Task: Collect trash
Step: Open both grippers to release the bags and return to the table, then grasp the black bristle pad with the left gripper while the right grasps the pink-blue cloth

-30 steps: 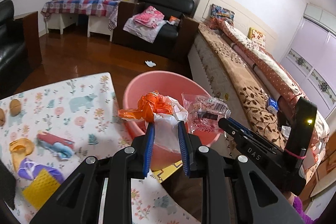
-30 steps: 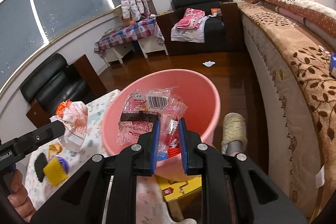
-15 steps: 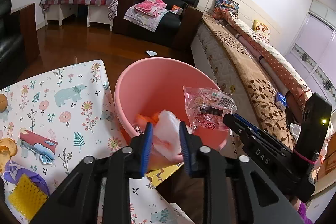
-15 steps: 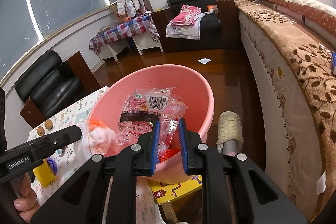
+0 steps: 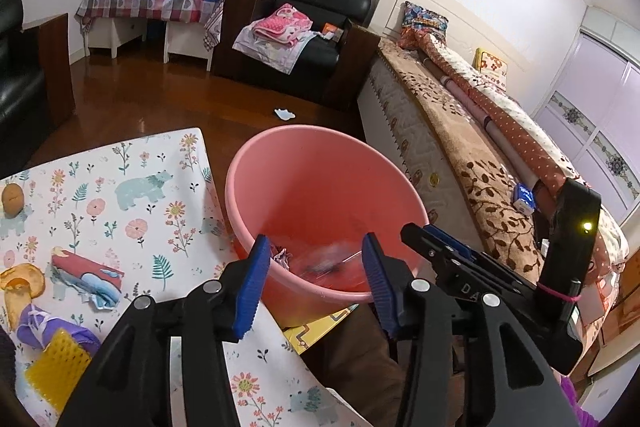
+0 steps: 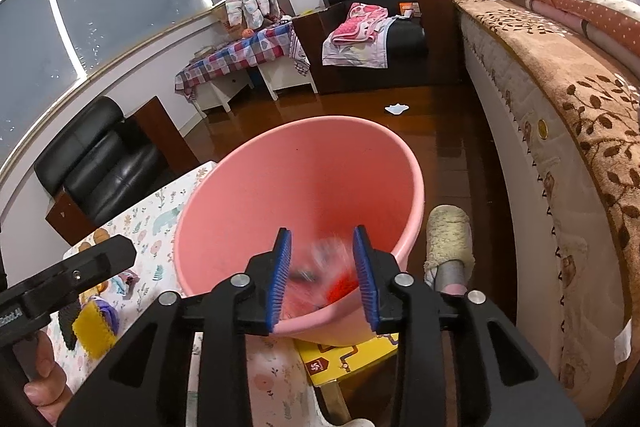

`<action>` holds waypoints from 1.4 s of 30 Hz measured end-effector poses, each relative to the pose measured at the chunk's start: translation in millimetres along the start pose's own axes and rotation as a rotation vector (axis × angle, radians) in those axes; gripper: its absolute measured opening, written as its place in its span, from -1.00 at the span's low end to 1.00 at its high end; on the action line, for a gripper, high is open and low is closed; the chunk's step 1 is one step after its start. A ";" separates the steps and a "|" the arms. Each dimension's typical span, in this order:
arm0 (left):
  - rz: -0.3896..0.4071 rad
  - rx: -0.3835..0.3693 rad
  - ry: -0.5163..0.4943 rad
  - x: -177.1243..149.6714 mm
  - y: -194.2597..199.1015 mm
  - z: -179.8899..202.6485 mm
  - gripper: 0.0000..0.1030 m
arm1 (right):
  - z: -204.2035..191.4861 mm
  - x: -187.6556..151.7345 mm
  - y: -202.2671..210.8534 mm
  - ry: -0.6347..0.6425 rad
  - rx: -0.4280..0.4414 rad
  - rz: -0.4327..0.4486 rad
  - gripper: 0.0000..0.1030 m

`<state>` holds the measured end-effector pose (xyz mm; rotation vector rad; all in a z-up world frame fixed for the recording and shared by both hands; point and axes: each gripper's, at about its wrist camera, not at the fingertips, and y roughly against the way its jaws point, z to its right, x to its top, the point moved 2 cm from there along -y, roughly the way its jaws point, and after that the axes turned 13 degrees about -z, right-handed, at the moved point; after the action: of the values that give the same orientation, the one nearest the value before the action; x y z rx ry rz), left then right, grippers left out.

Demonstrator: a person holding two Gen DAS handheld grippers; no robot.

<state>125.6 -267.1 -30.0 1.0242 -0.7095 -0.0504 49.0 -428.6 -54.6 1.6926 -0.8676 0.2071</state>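
1. Left wrist view: the left gripper (image 5: 316, 275) is hanging at lower centre of the frame over the near rim of the pink bin (image 5: 320, 179). Its jaws are opening, released, with nothing pinched between the blue pads (image 5: 250, 285).
2. Same view: blurred trash (image 5: 320, 261) is lying low inside the bin, just above the gripper in the frame. More scraps (image 5: 86, 277) are sitting on the floral tablecloth (image 5: 132, 195) at lower left.
3. Same view: the right gripper (image 5: 452, 251) is entering from the right edge, beside the bin rim.
4. Right wrist view: the right gripper (image 6: 322, 277) is occupying lower centre, jaws opening; a blurred wrapper (image 6: 320, 263) is showing between the pads, not pressed by them, inside the pink bin (image 6: 280, 187).
5. Same view: the left gripper (image 6: 68, 275) is showing at lower left, a person's hand (image 6: 42, 379) gripping its handle.
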 end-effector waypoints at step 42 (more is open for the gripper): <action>0.124 0.401 0.441 -150.7 150.2 -195.5 0.03 | -172.5 -86.0 -2.7 0.295 0.260 -0.155 -0.35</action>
<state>76.1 16.7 -51.0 1.3151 -0.3811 0.4288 41.3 -236.1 -49.2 1.9010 -0.5036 0.4667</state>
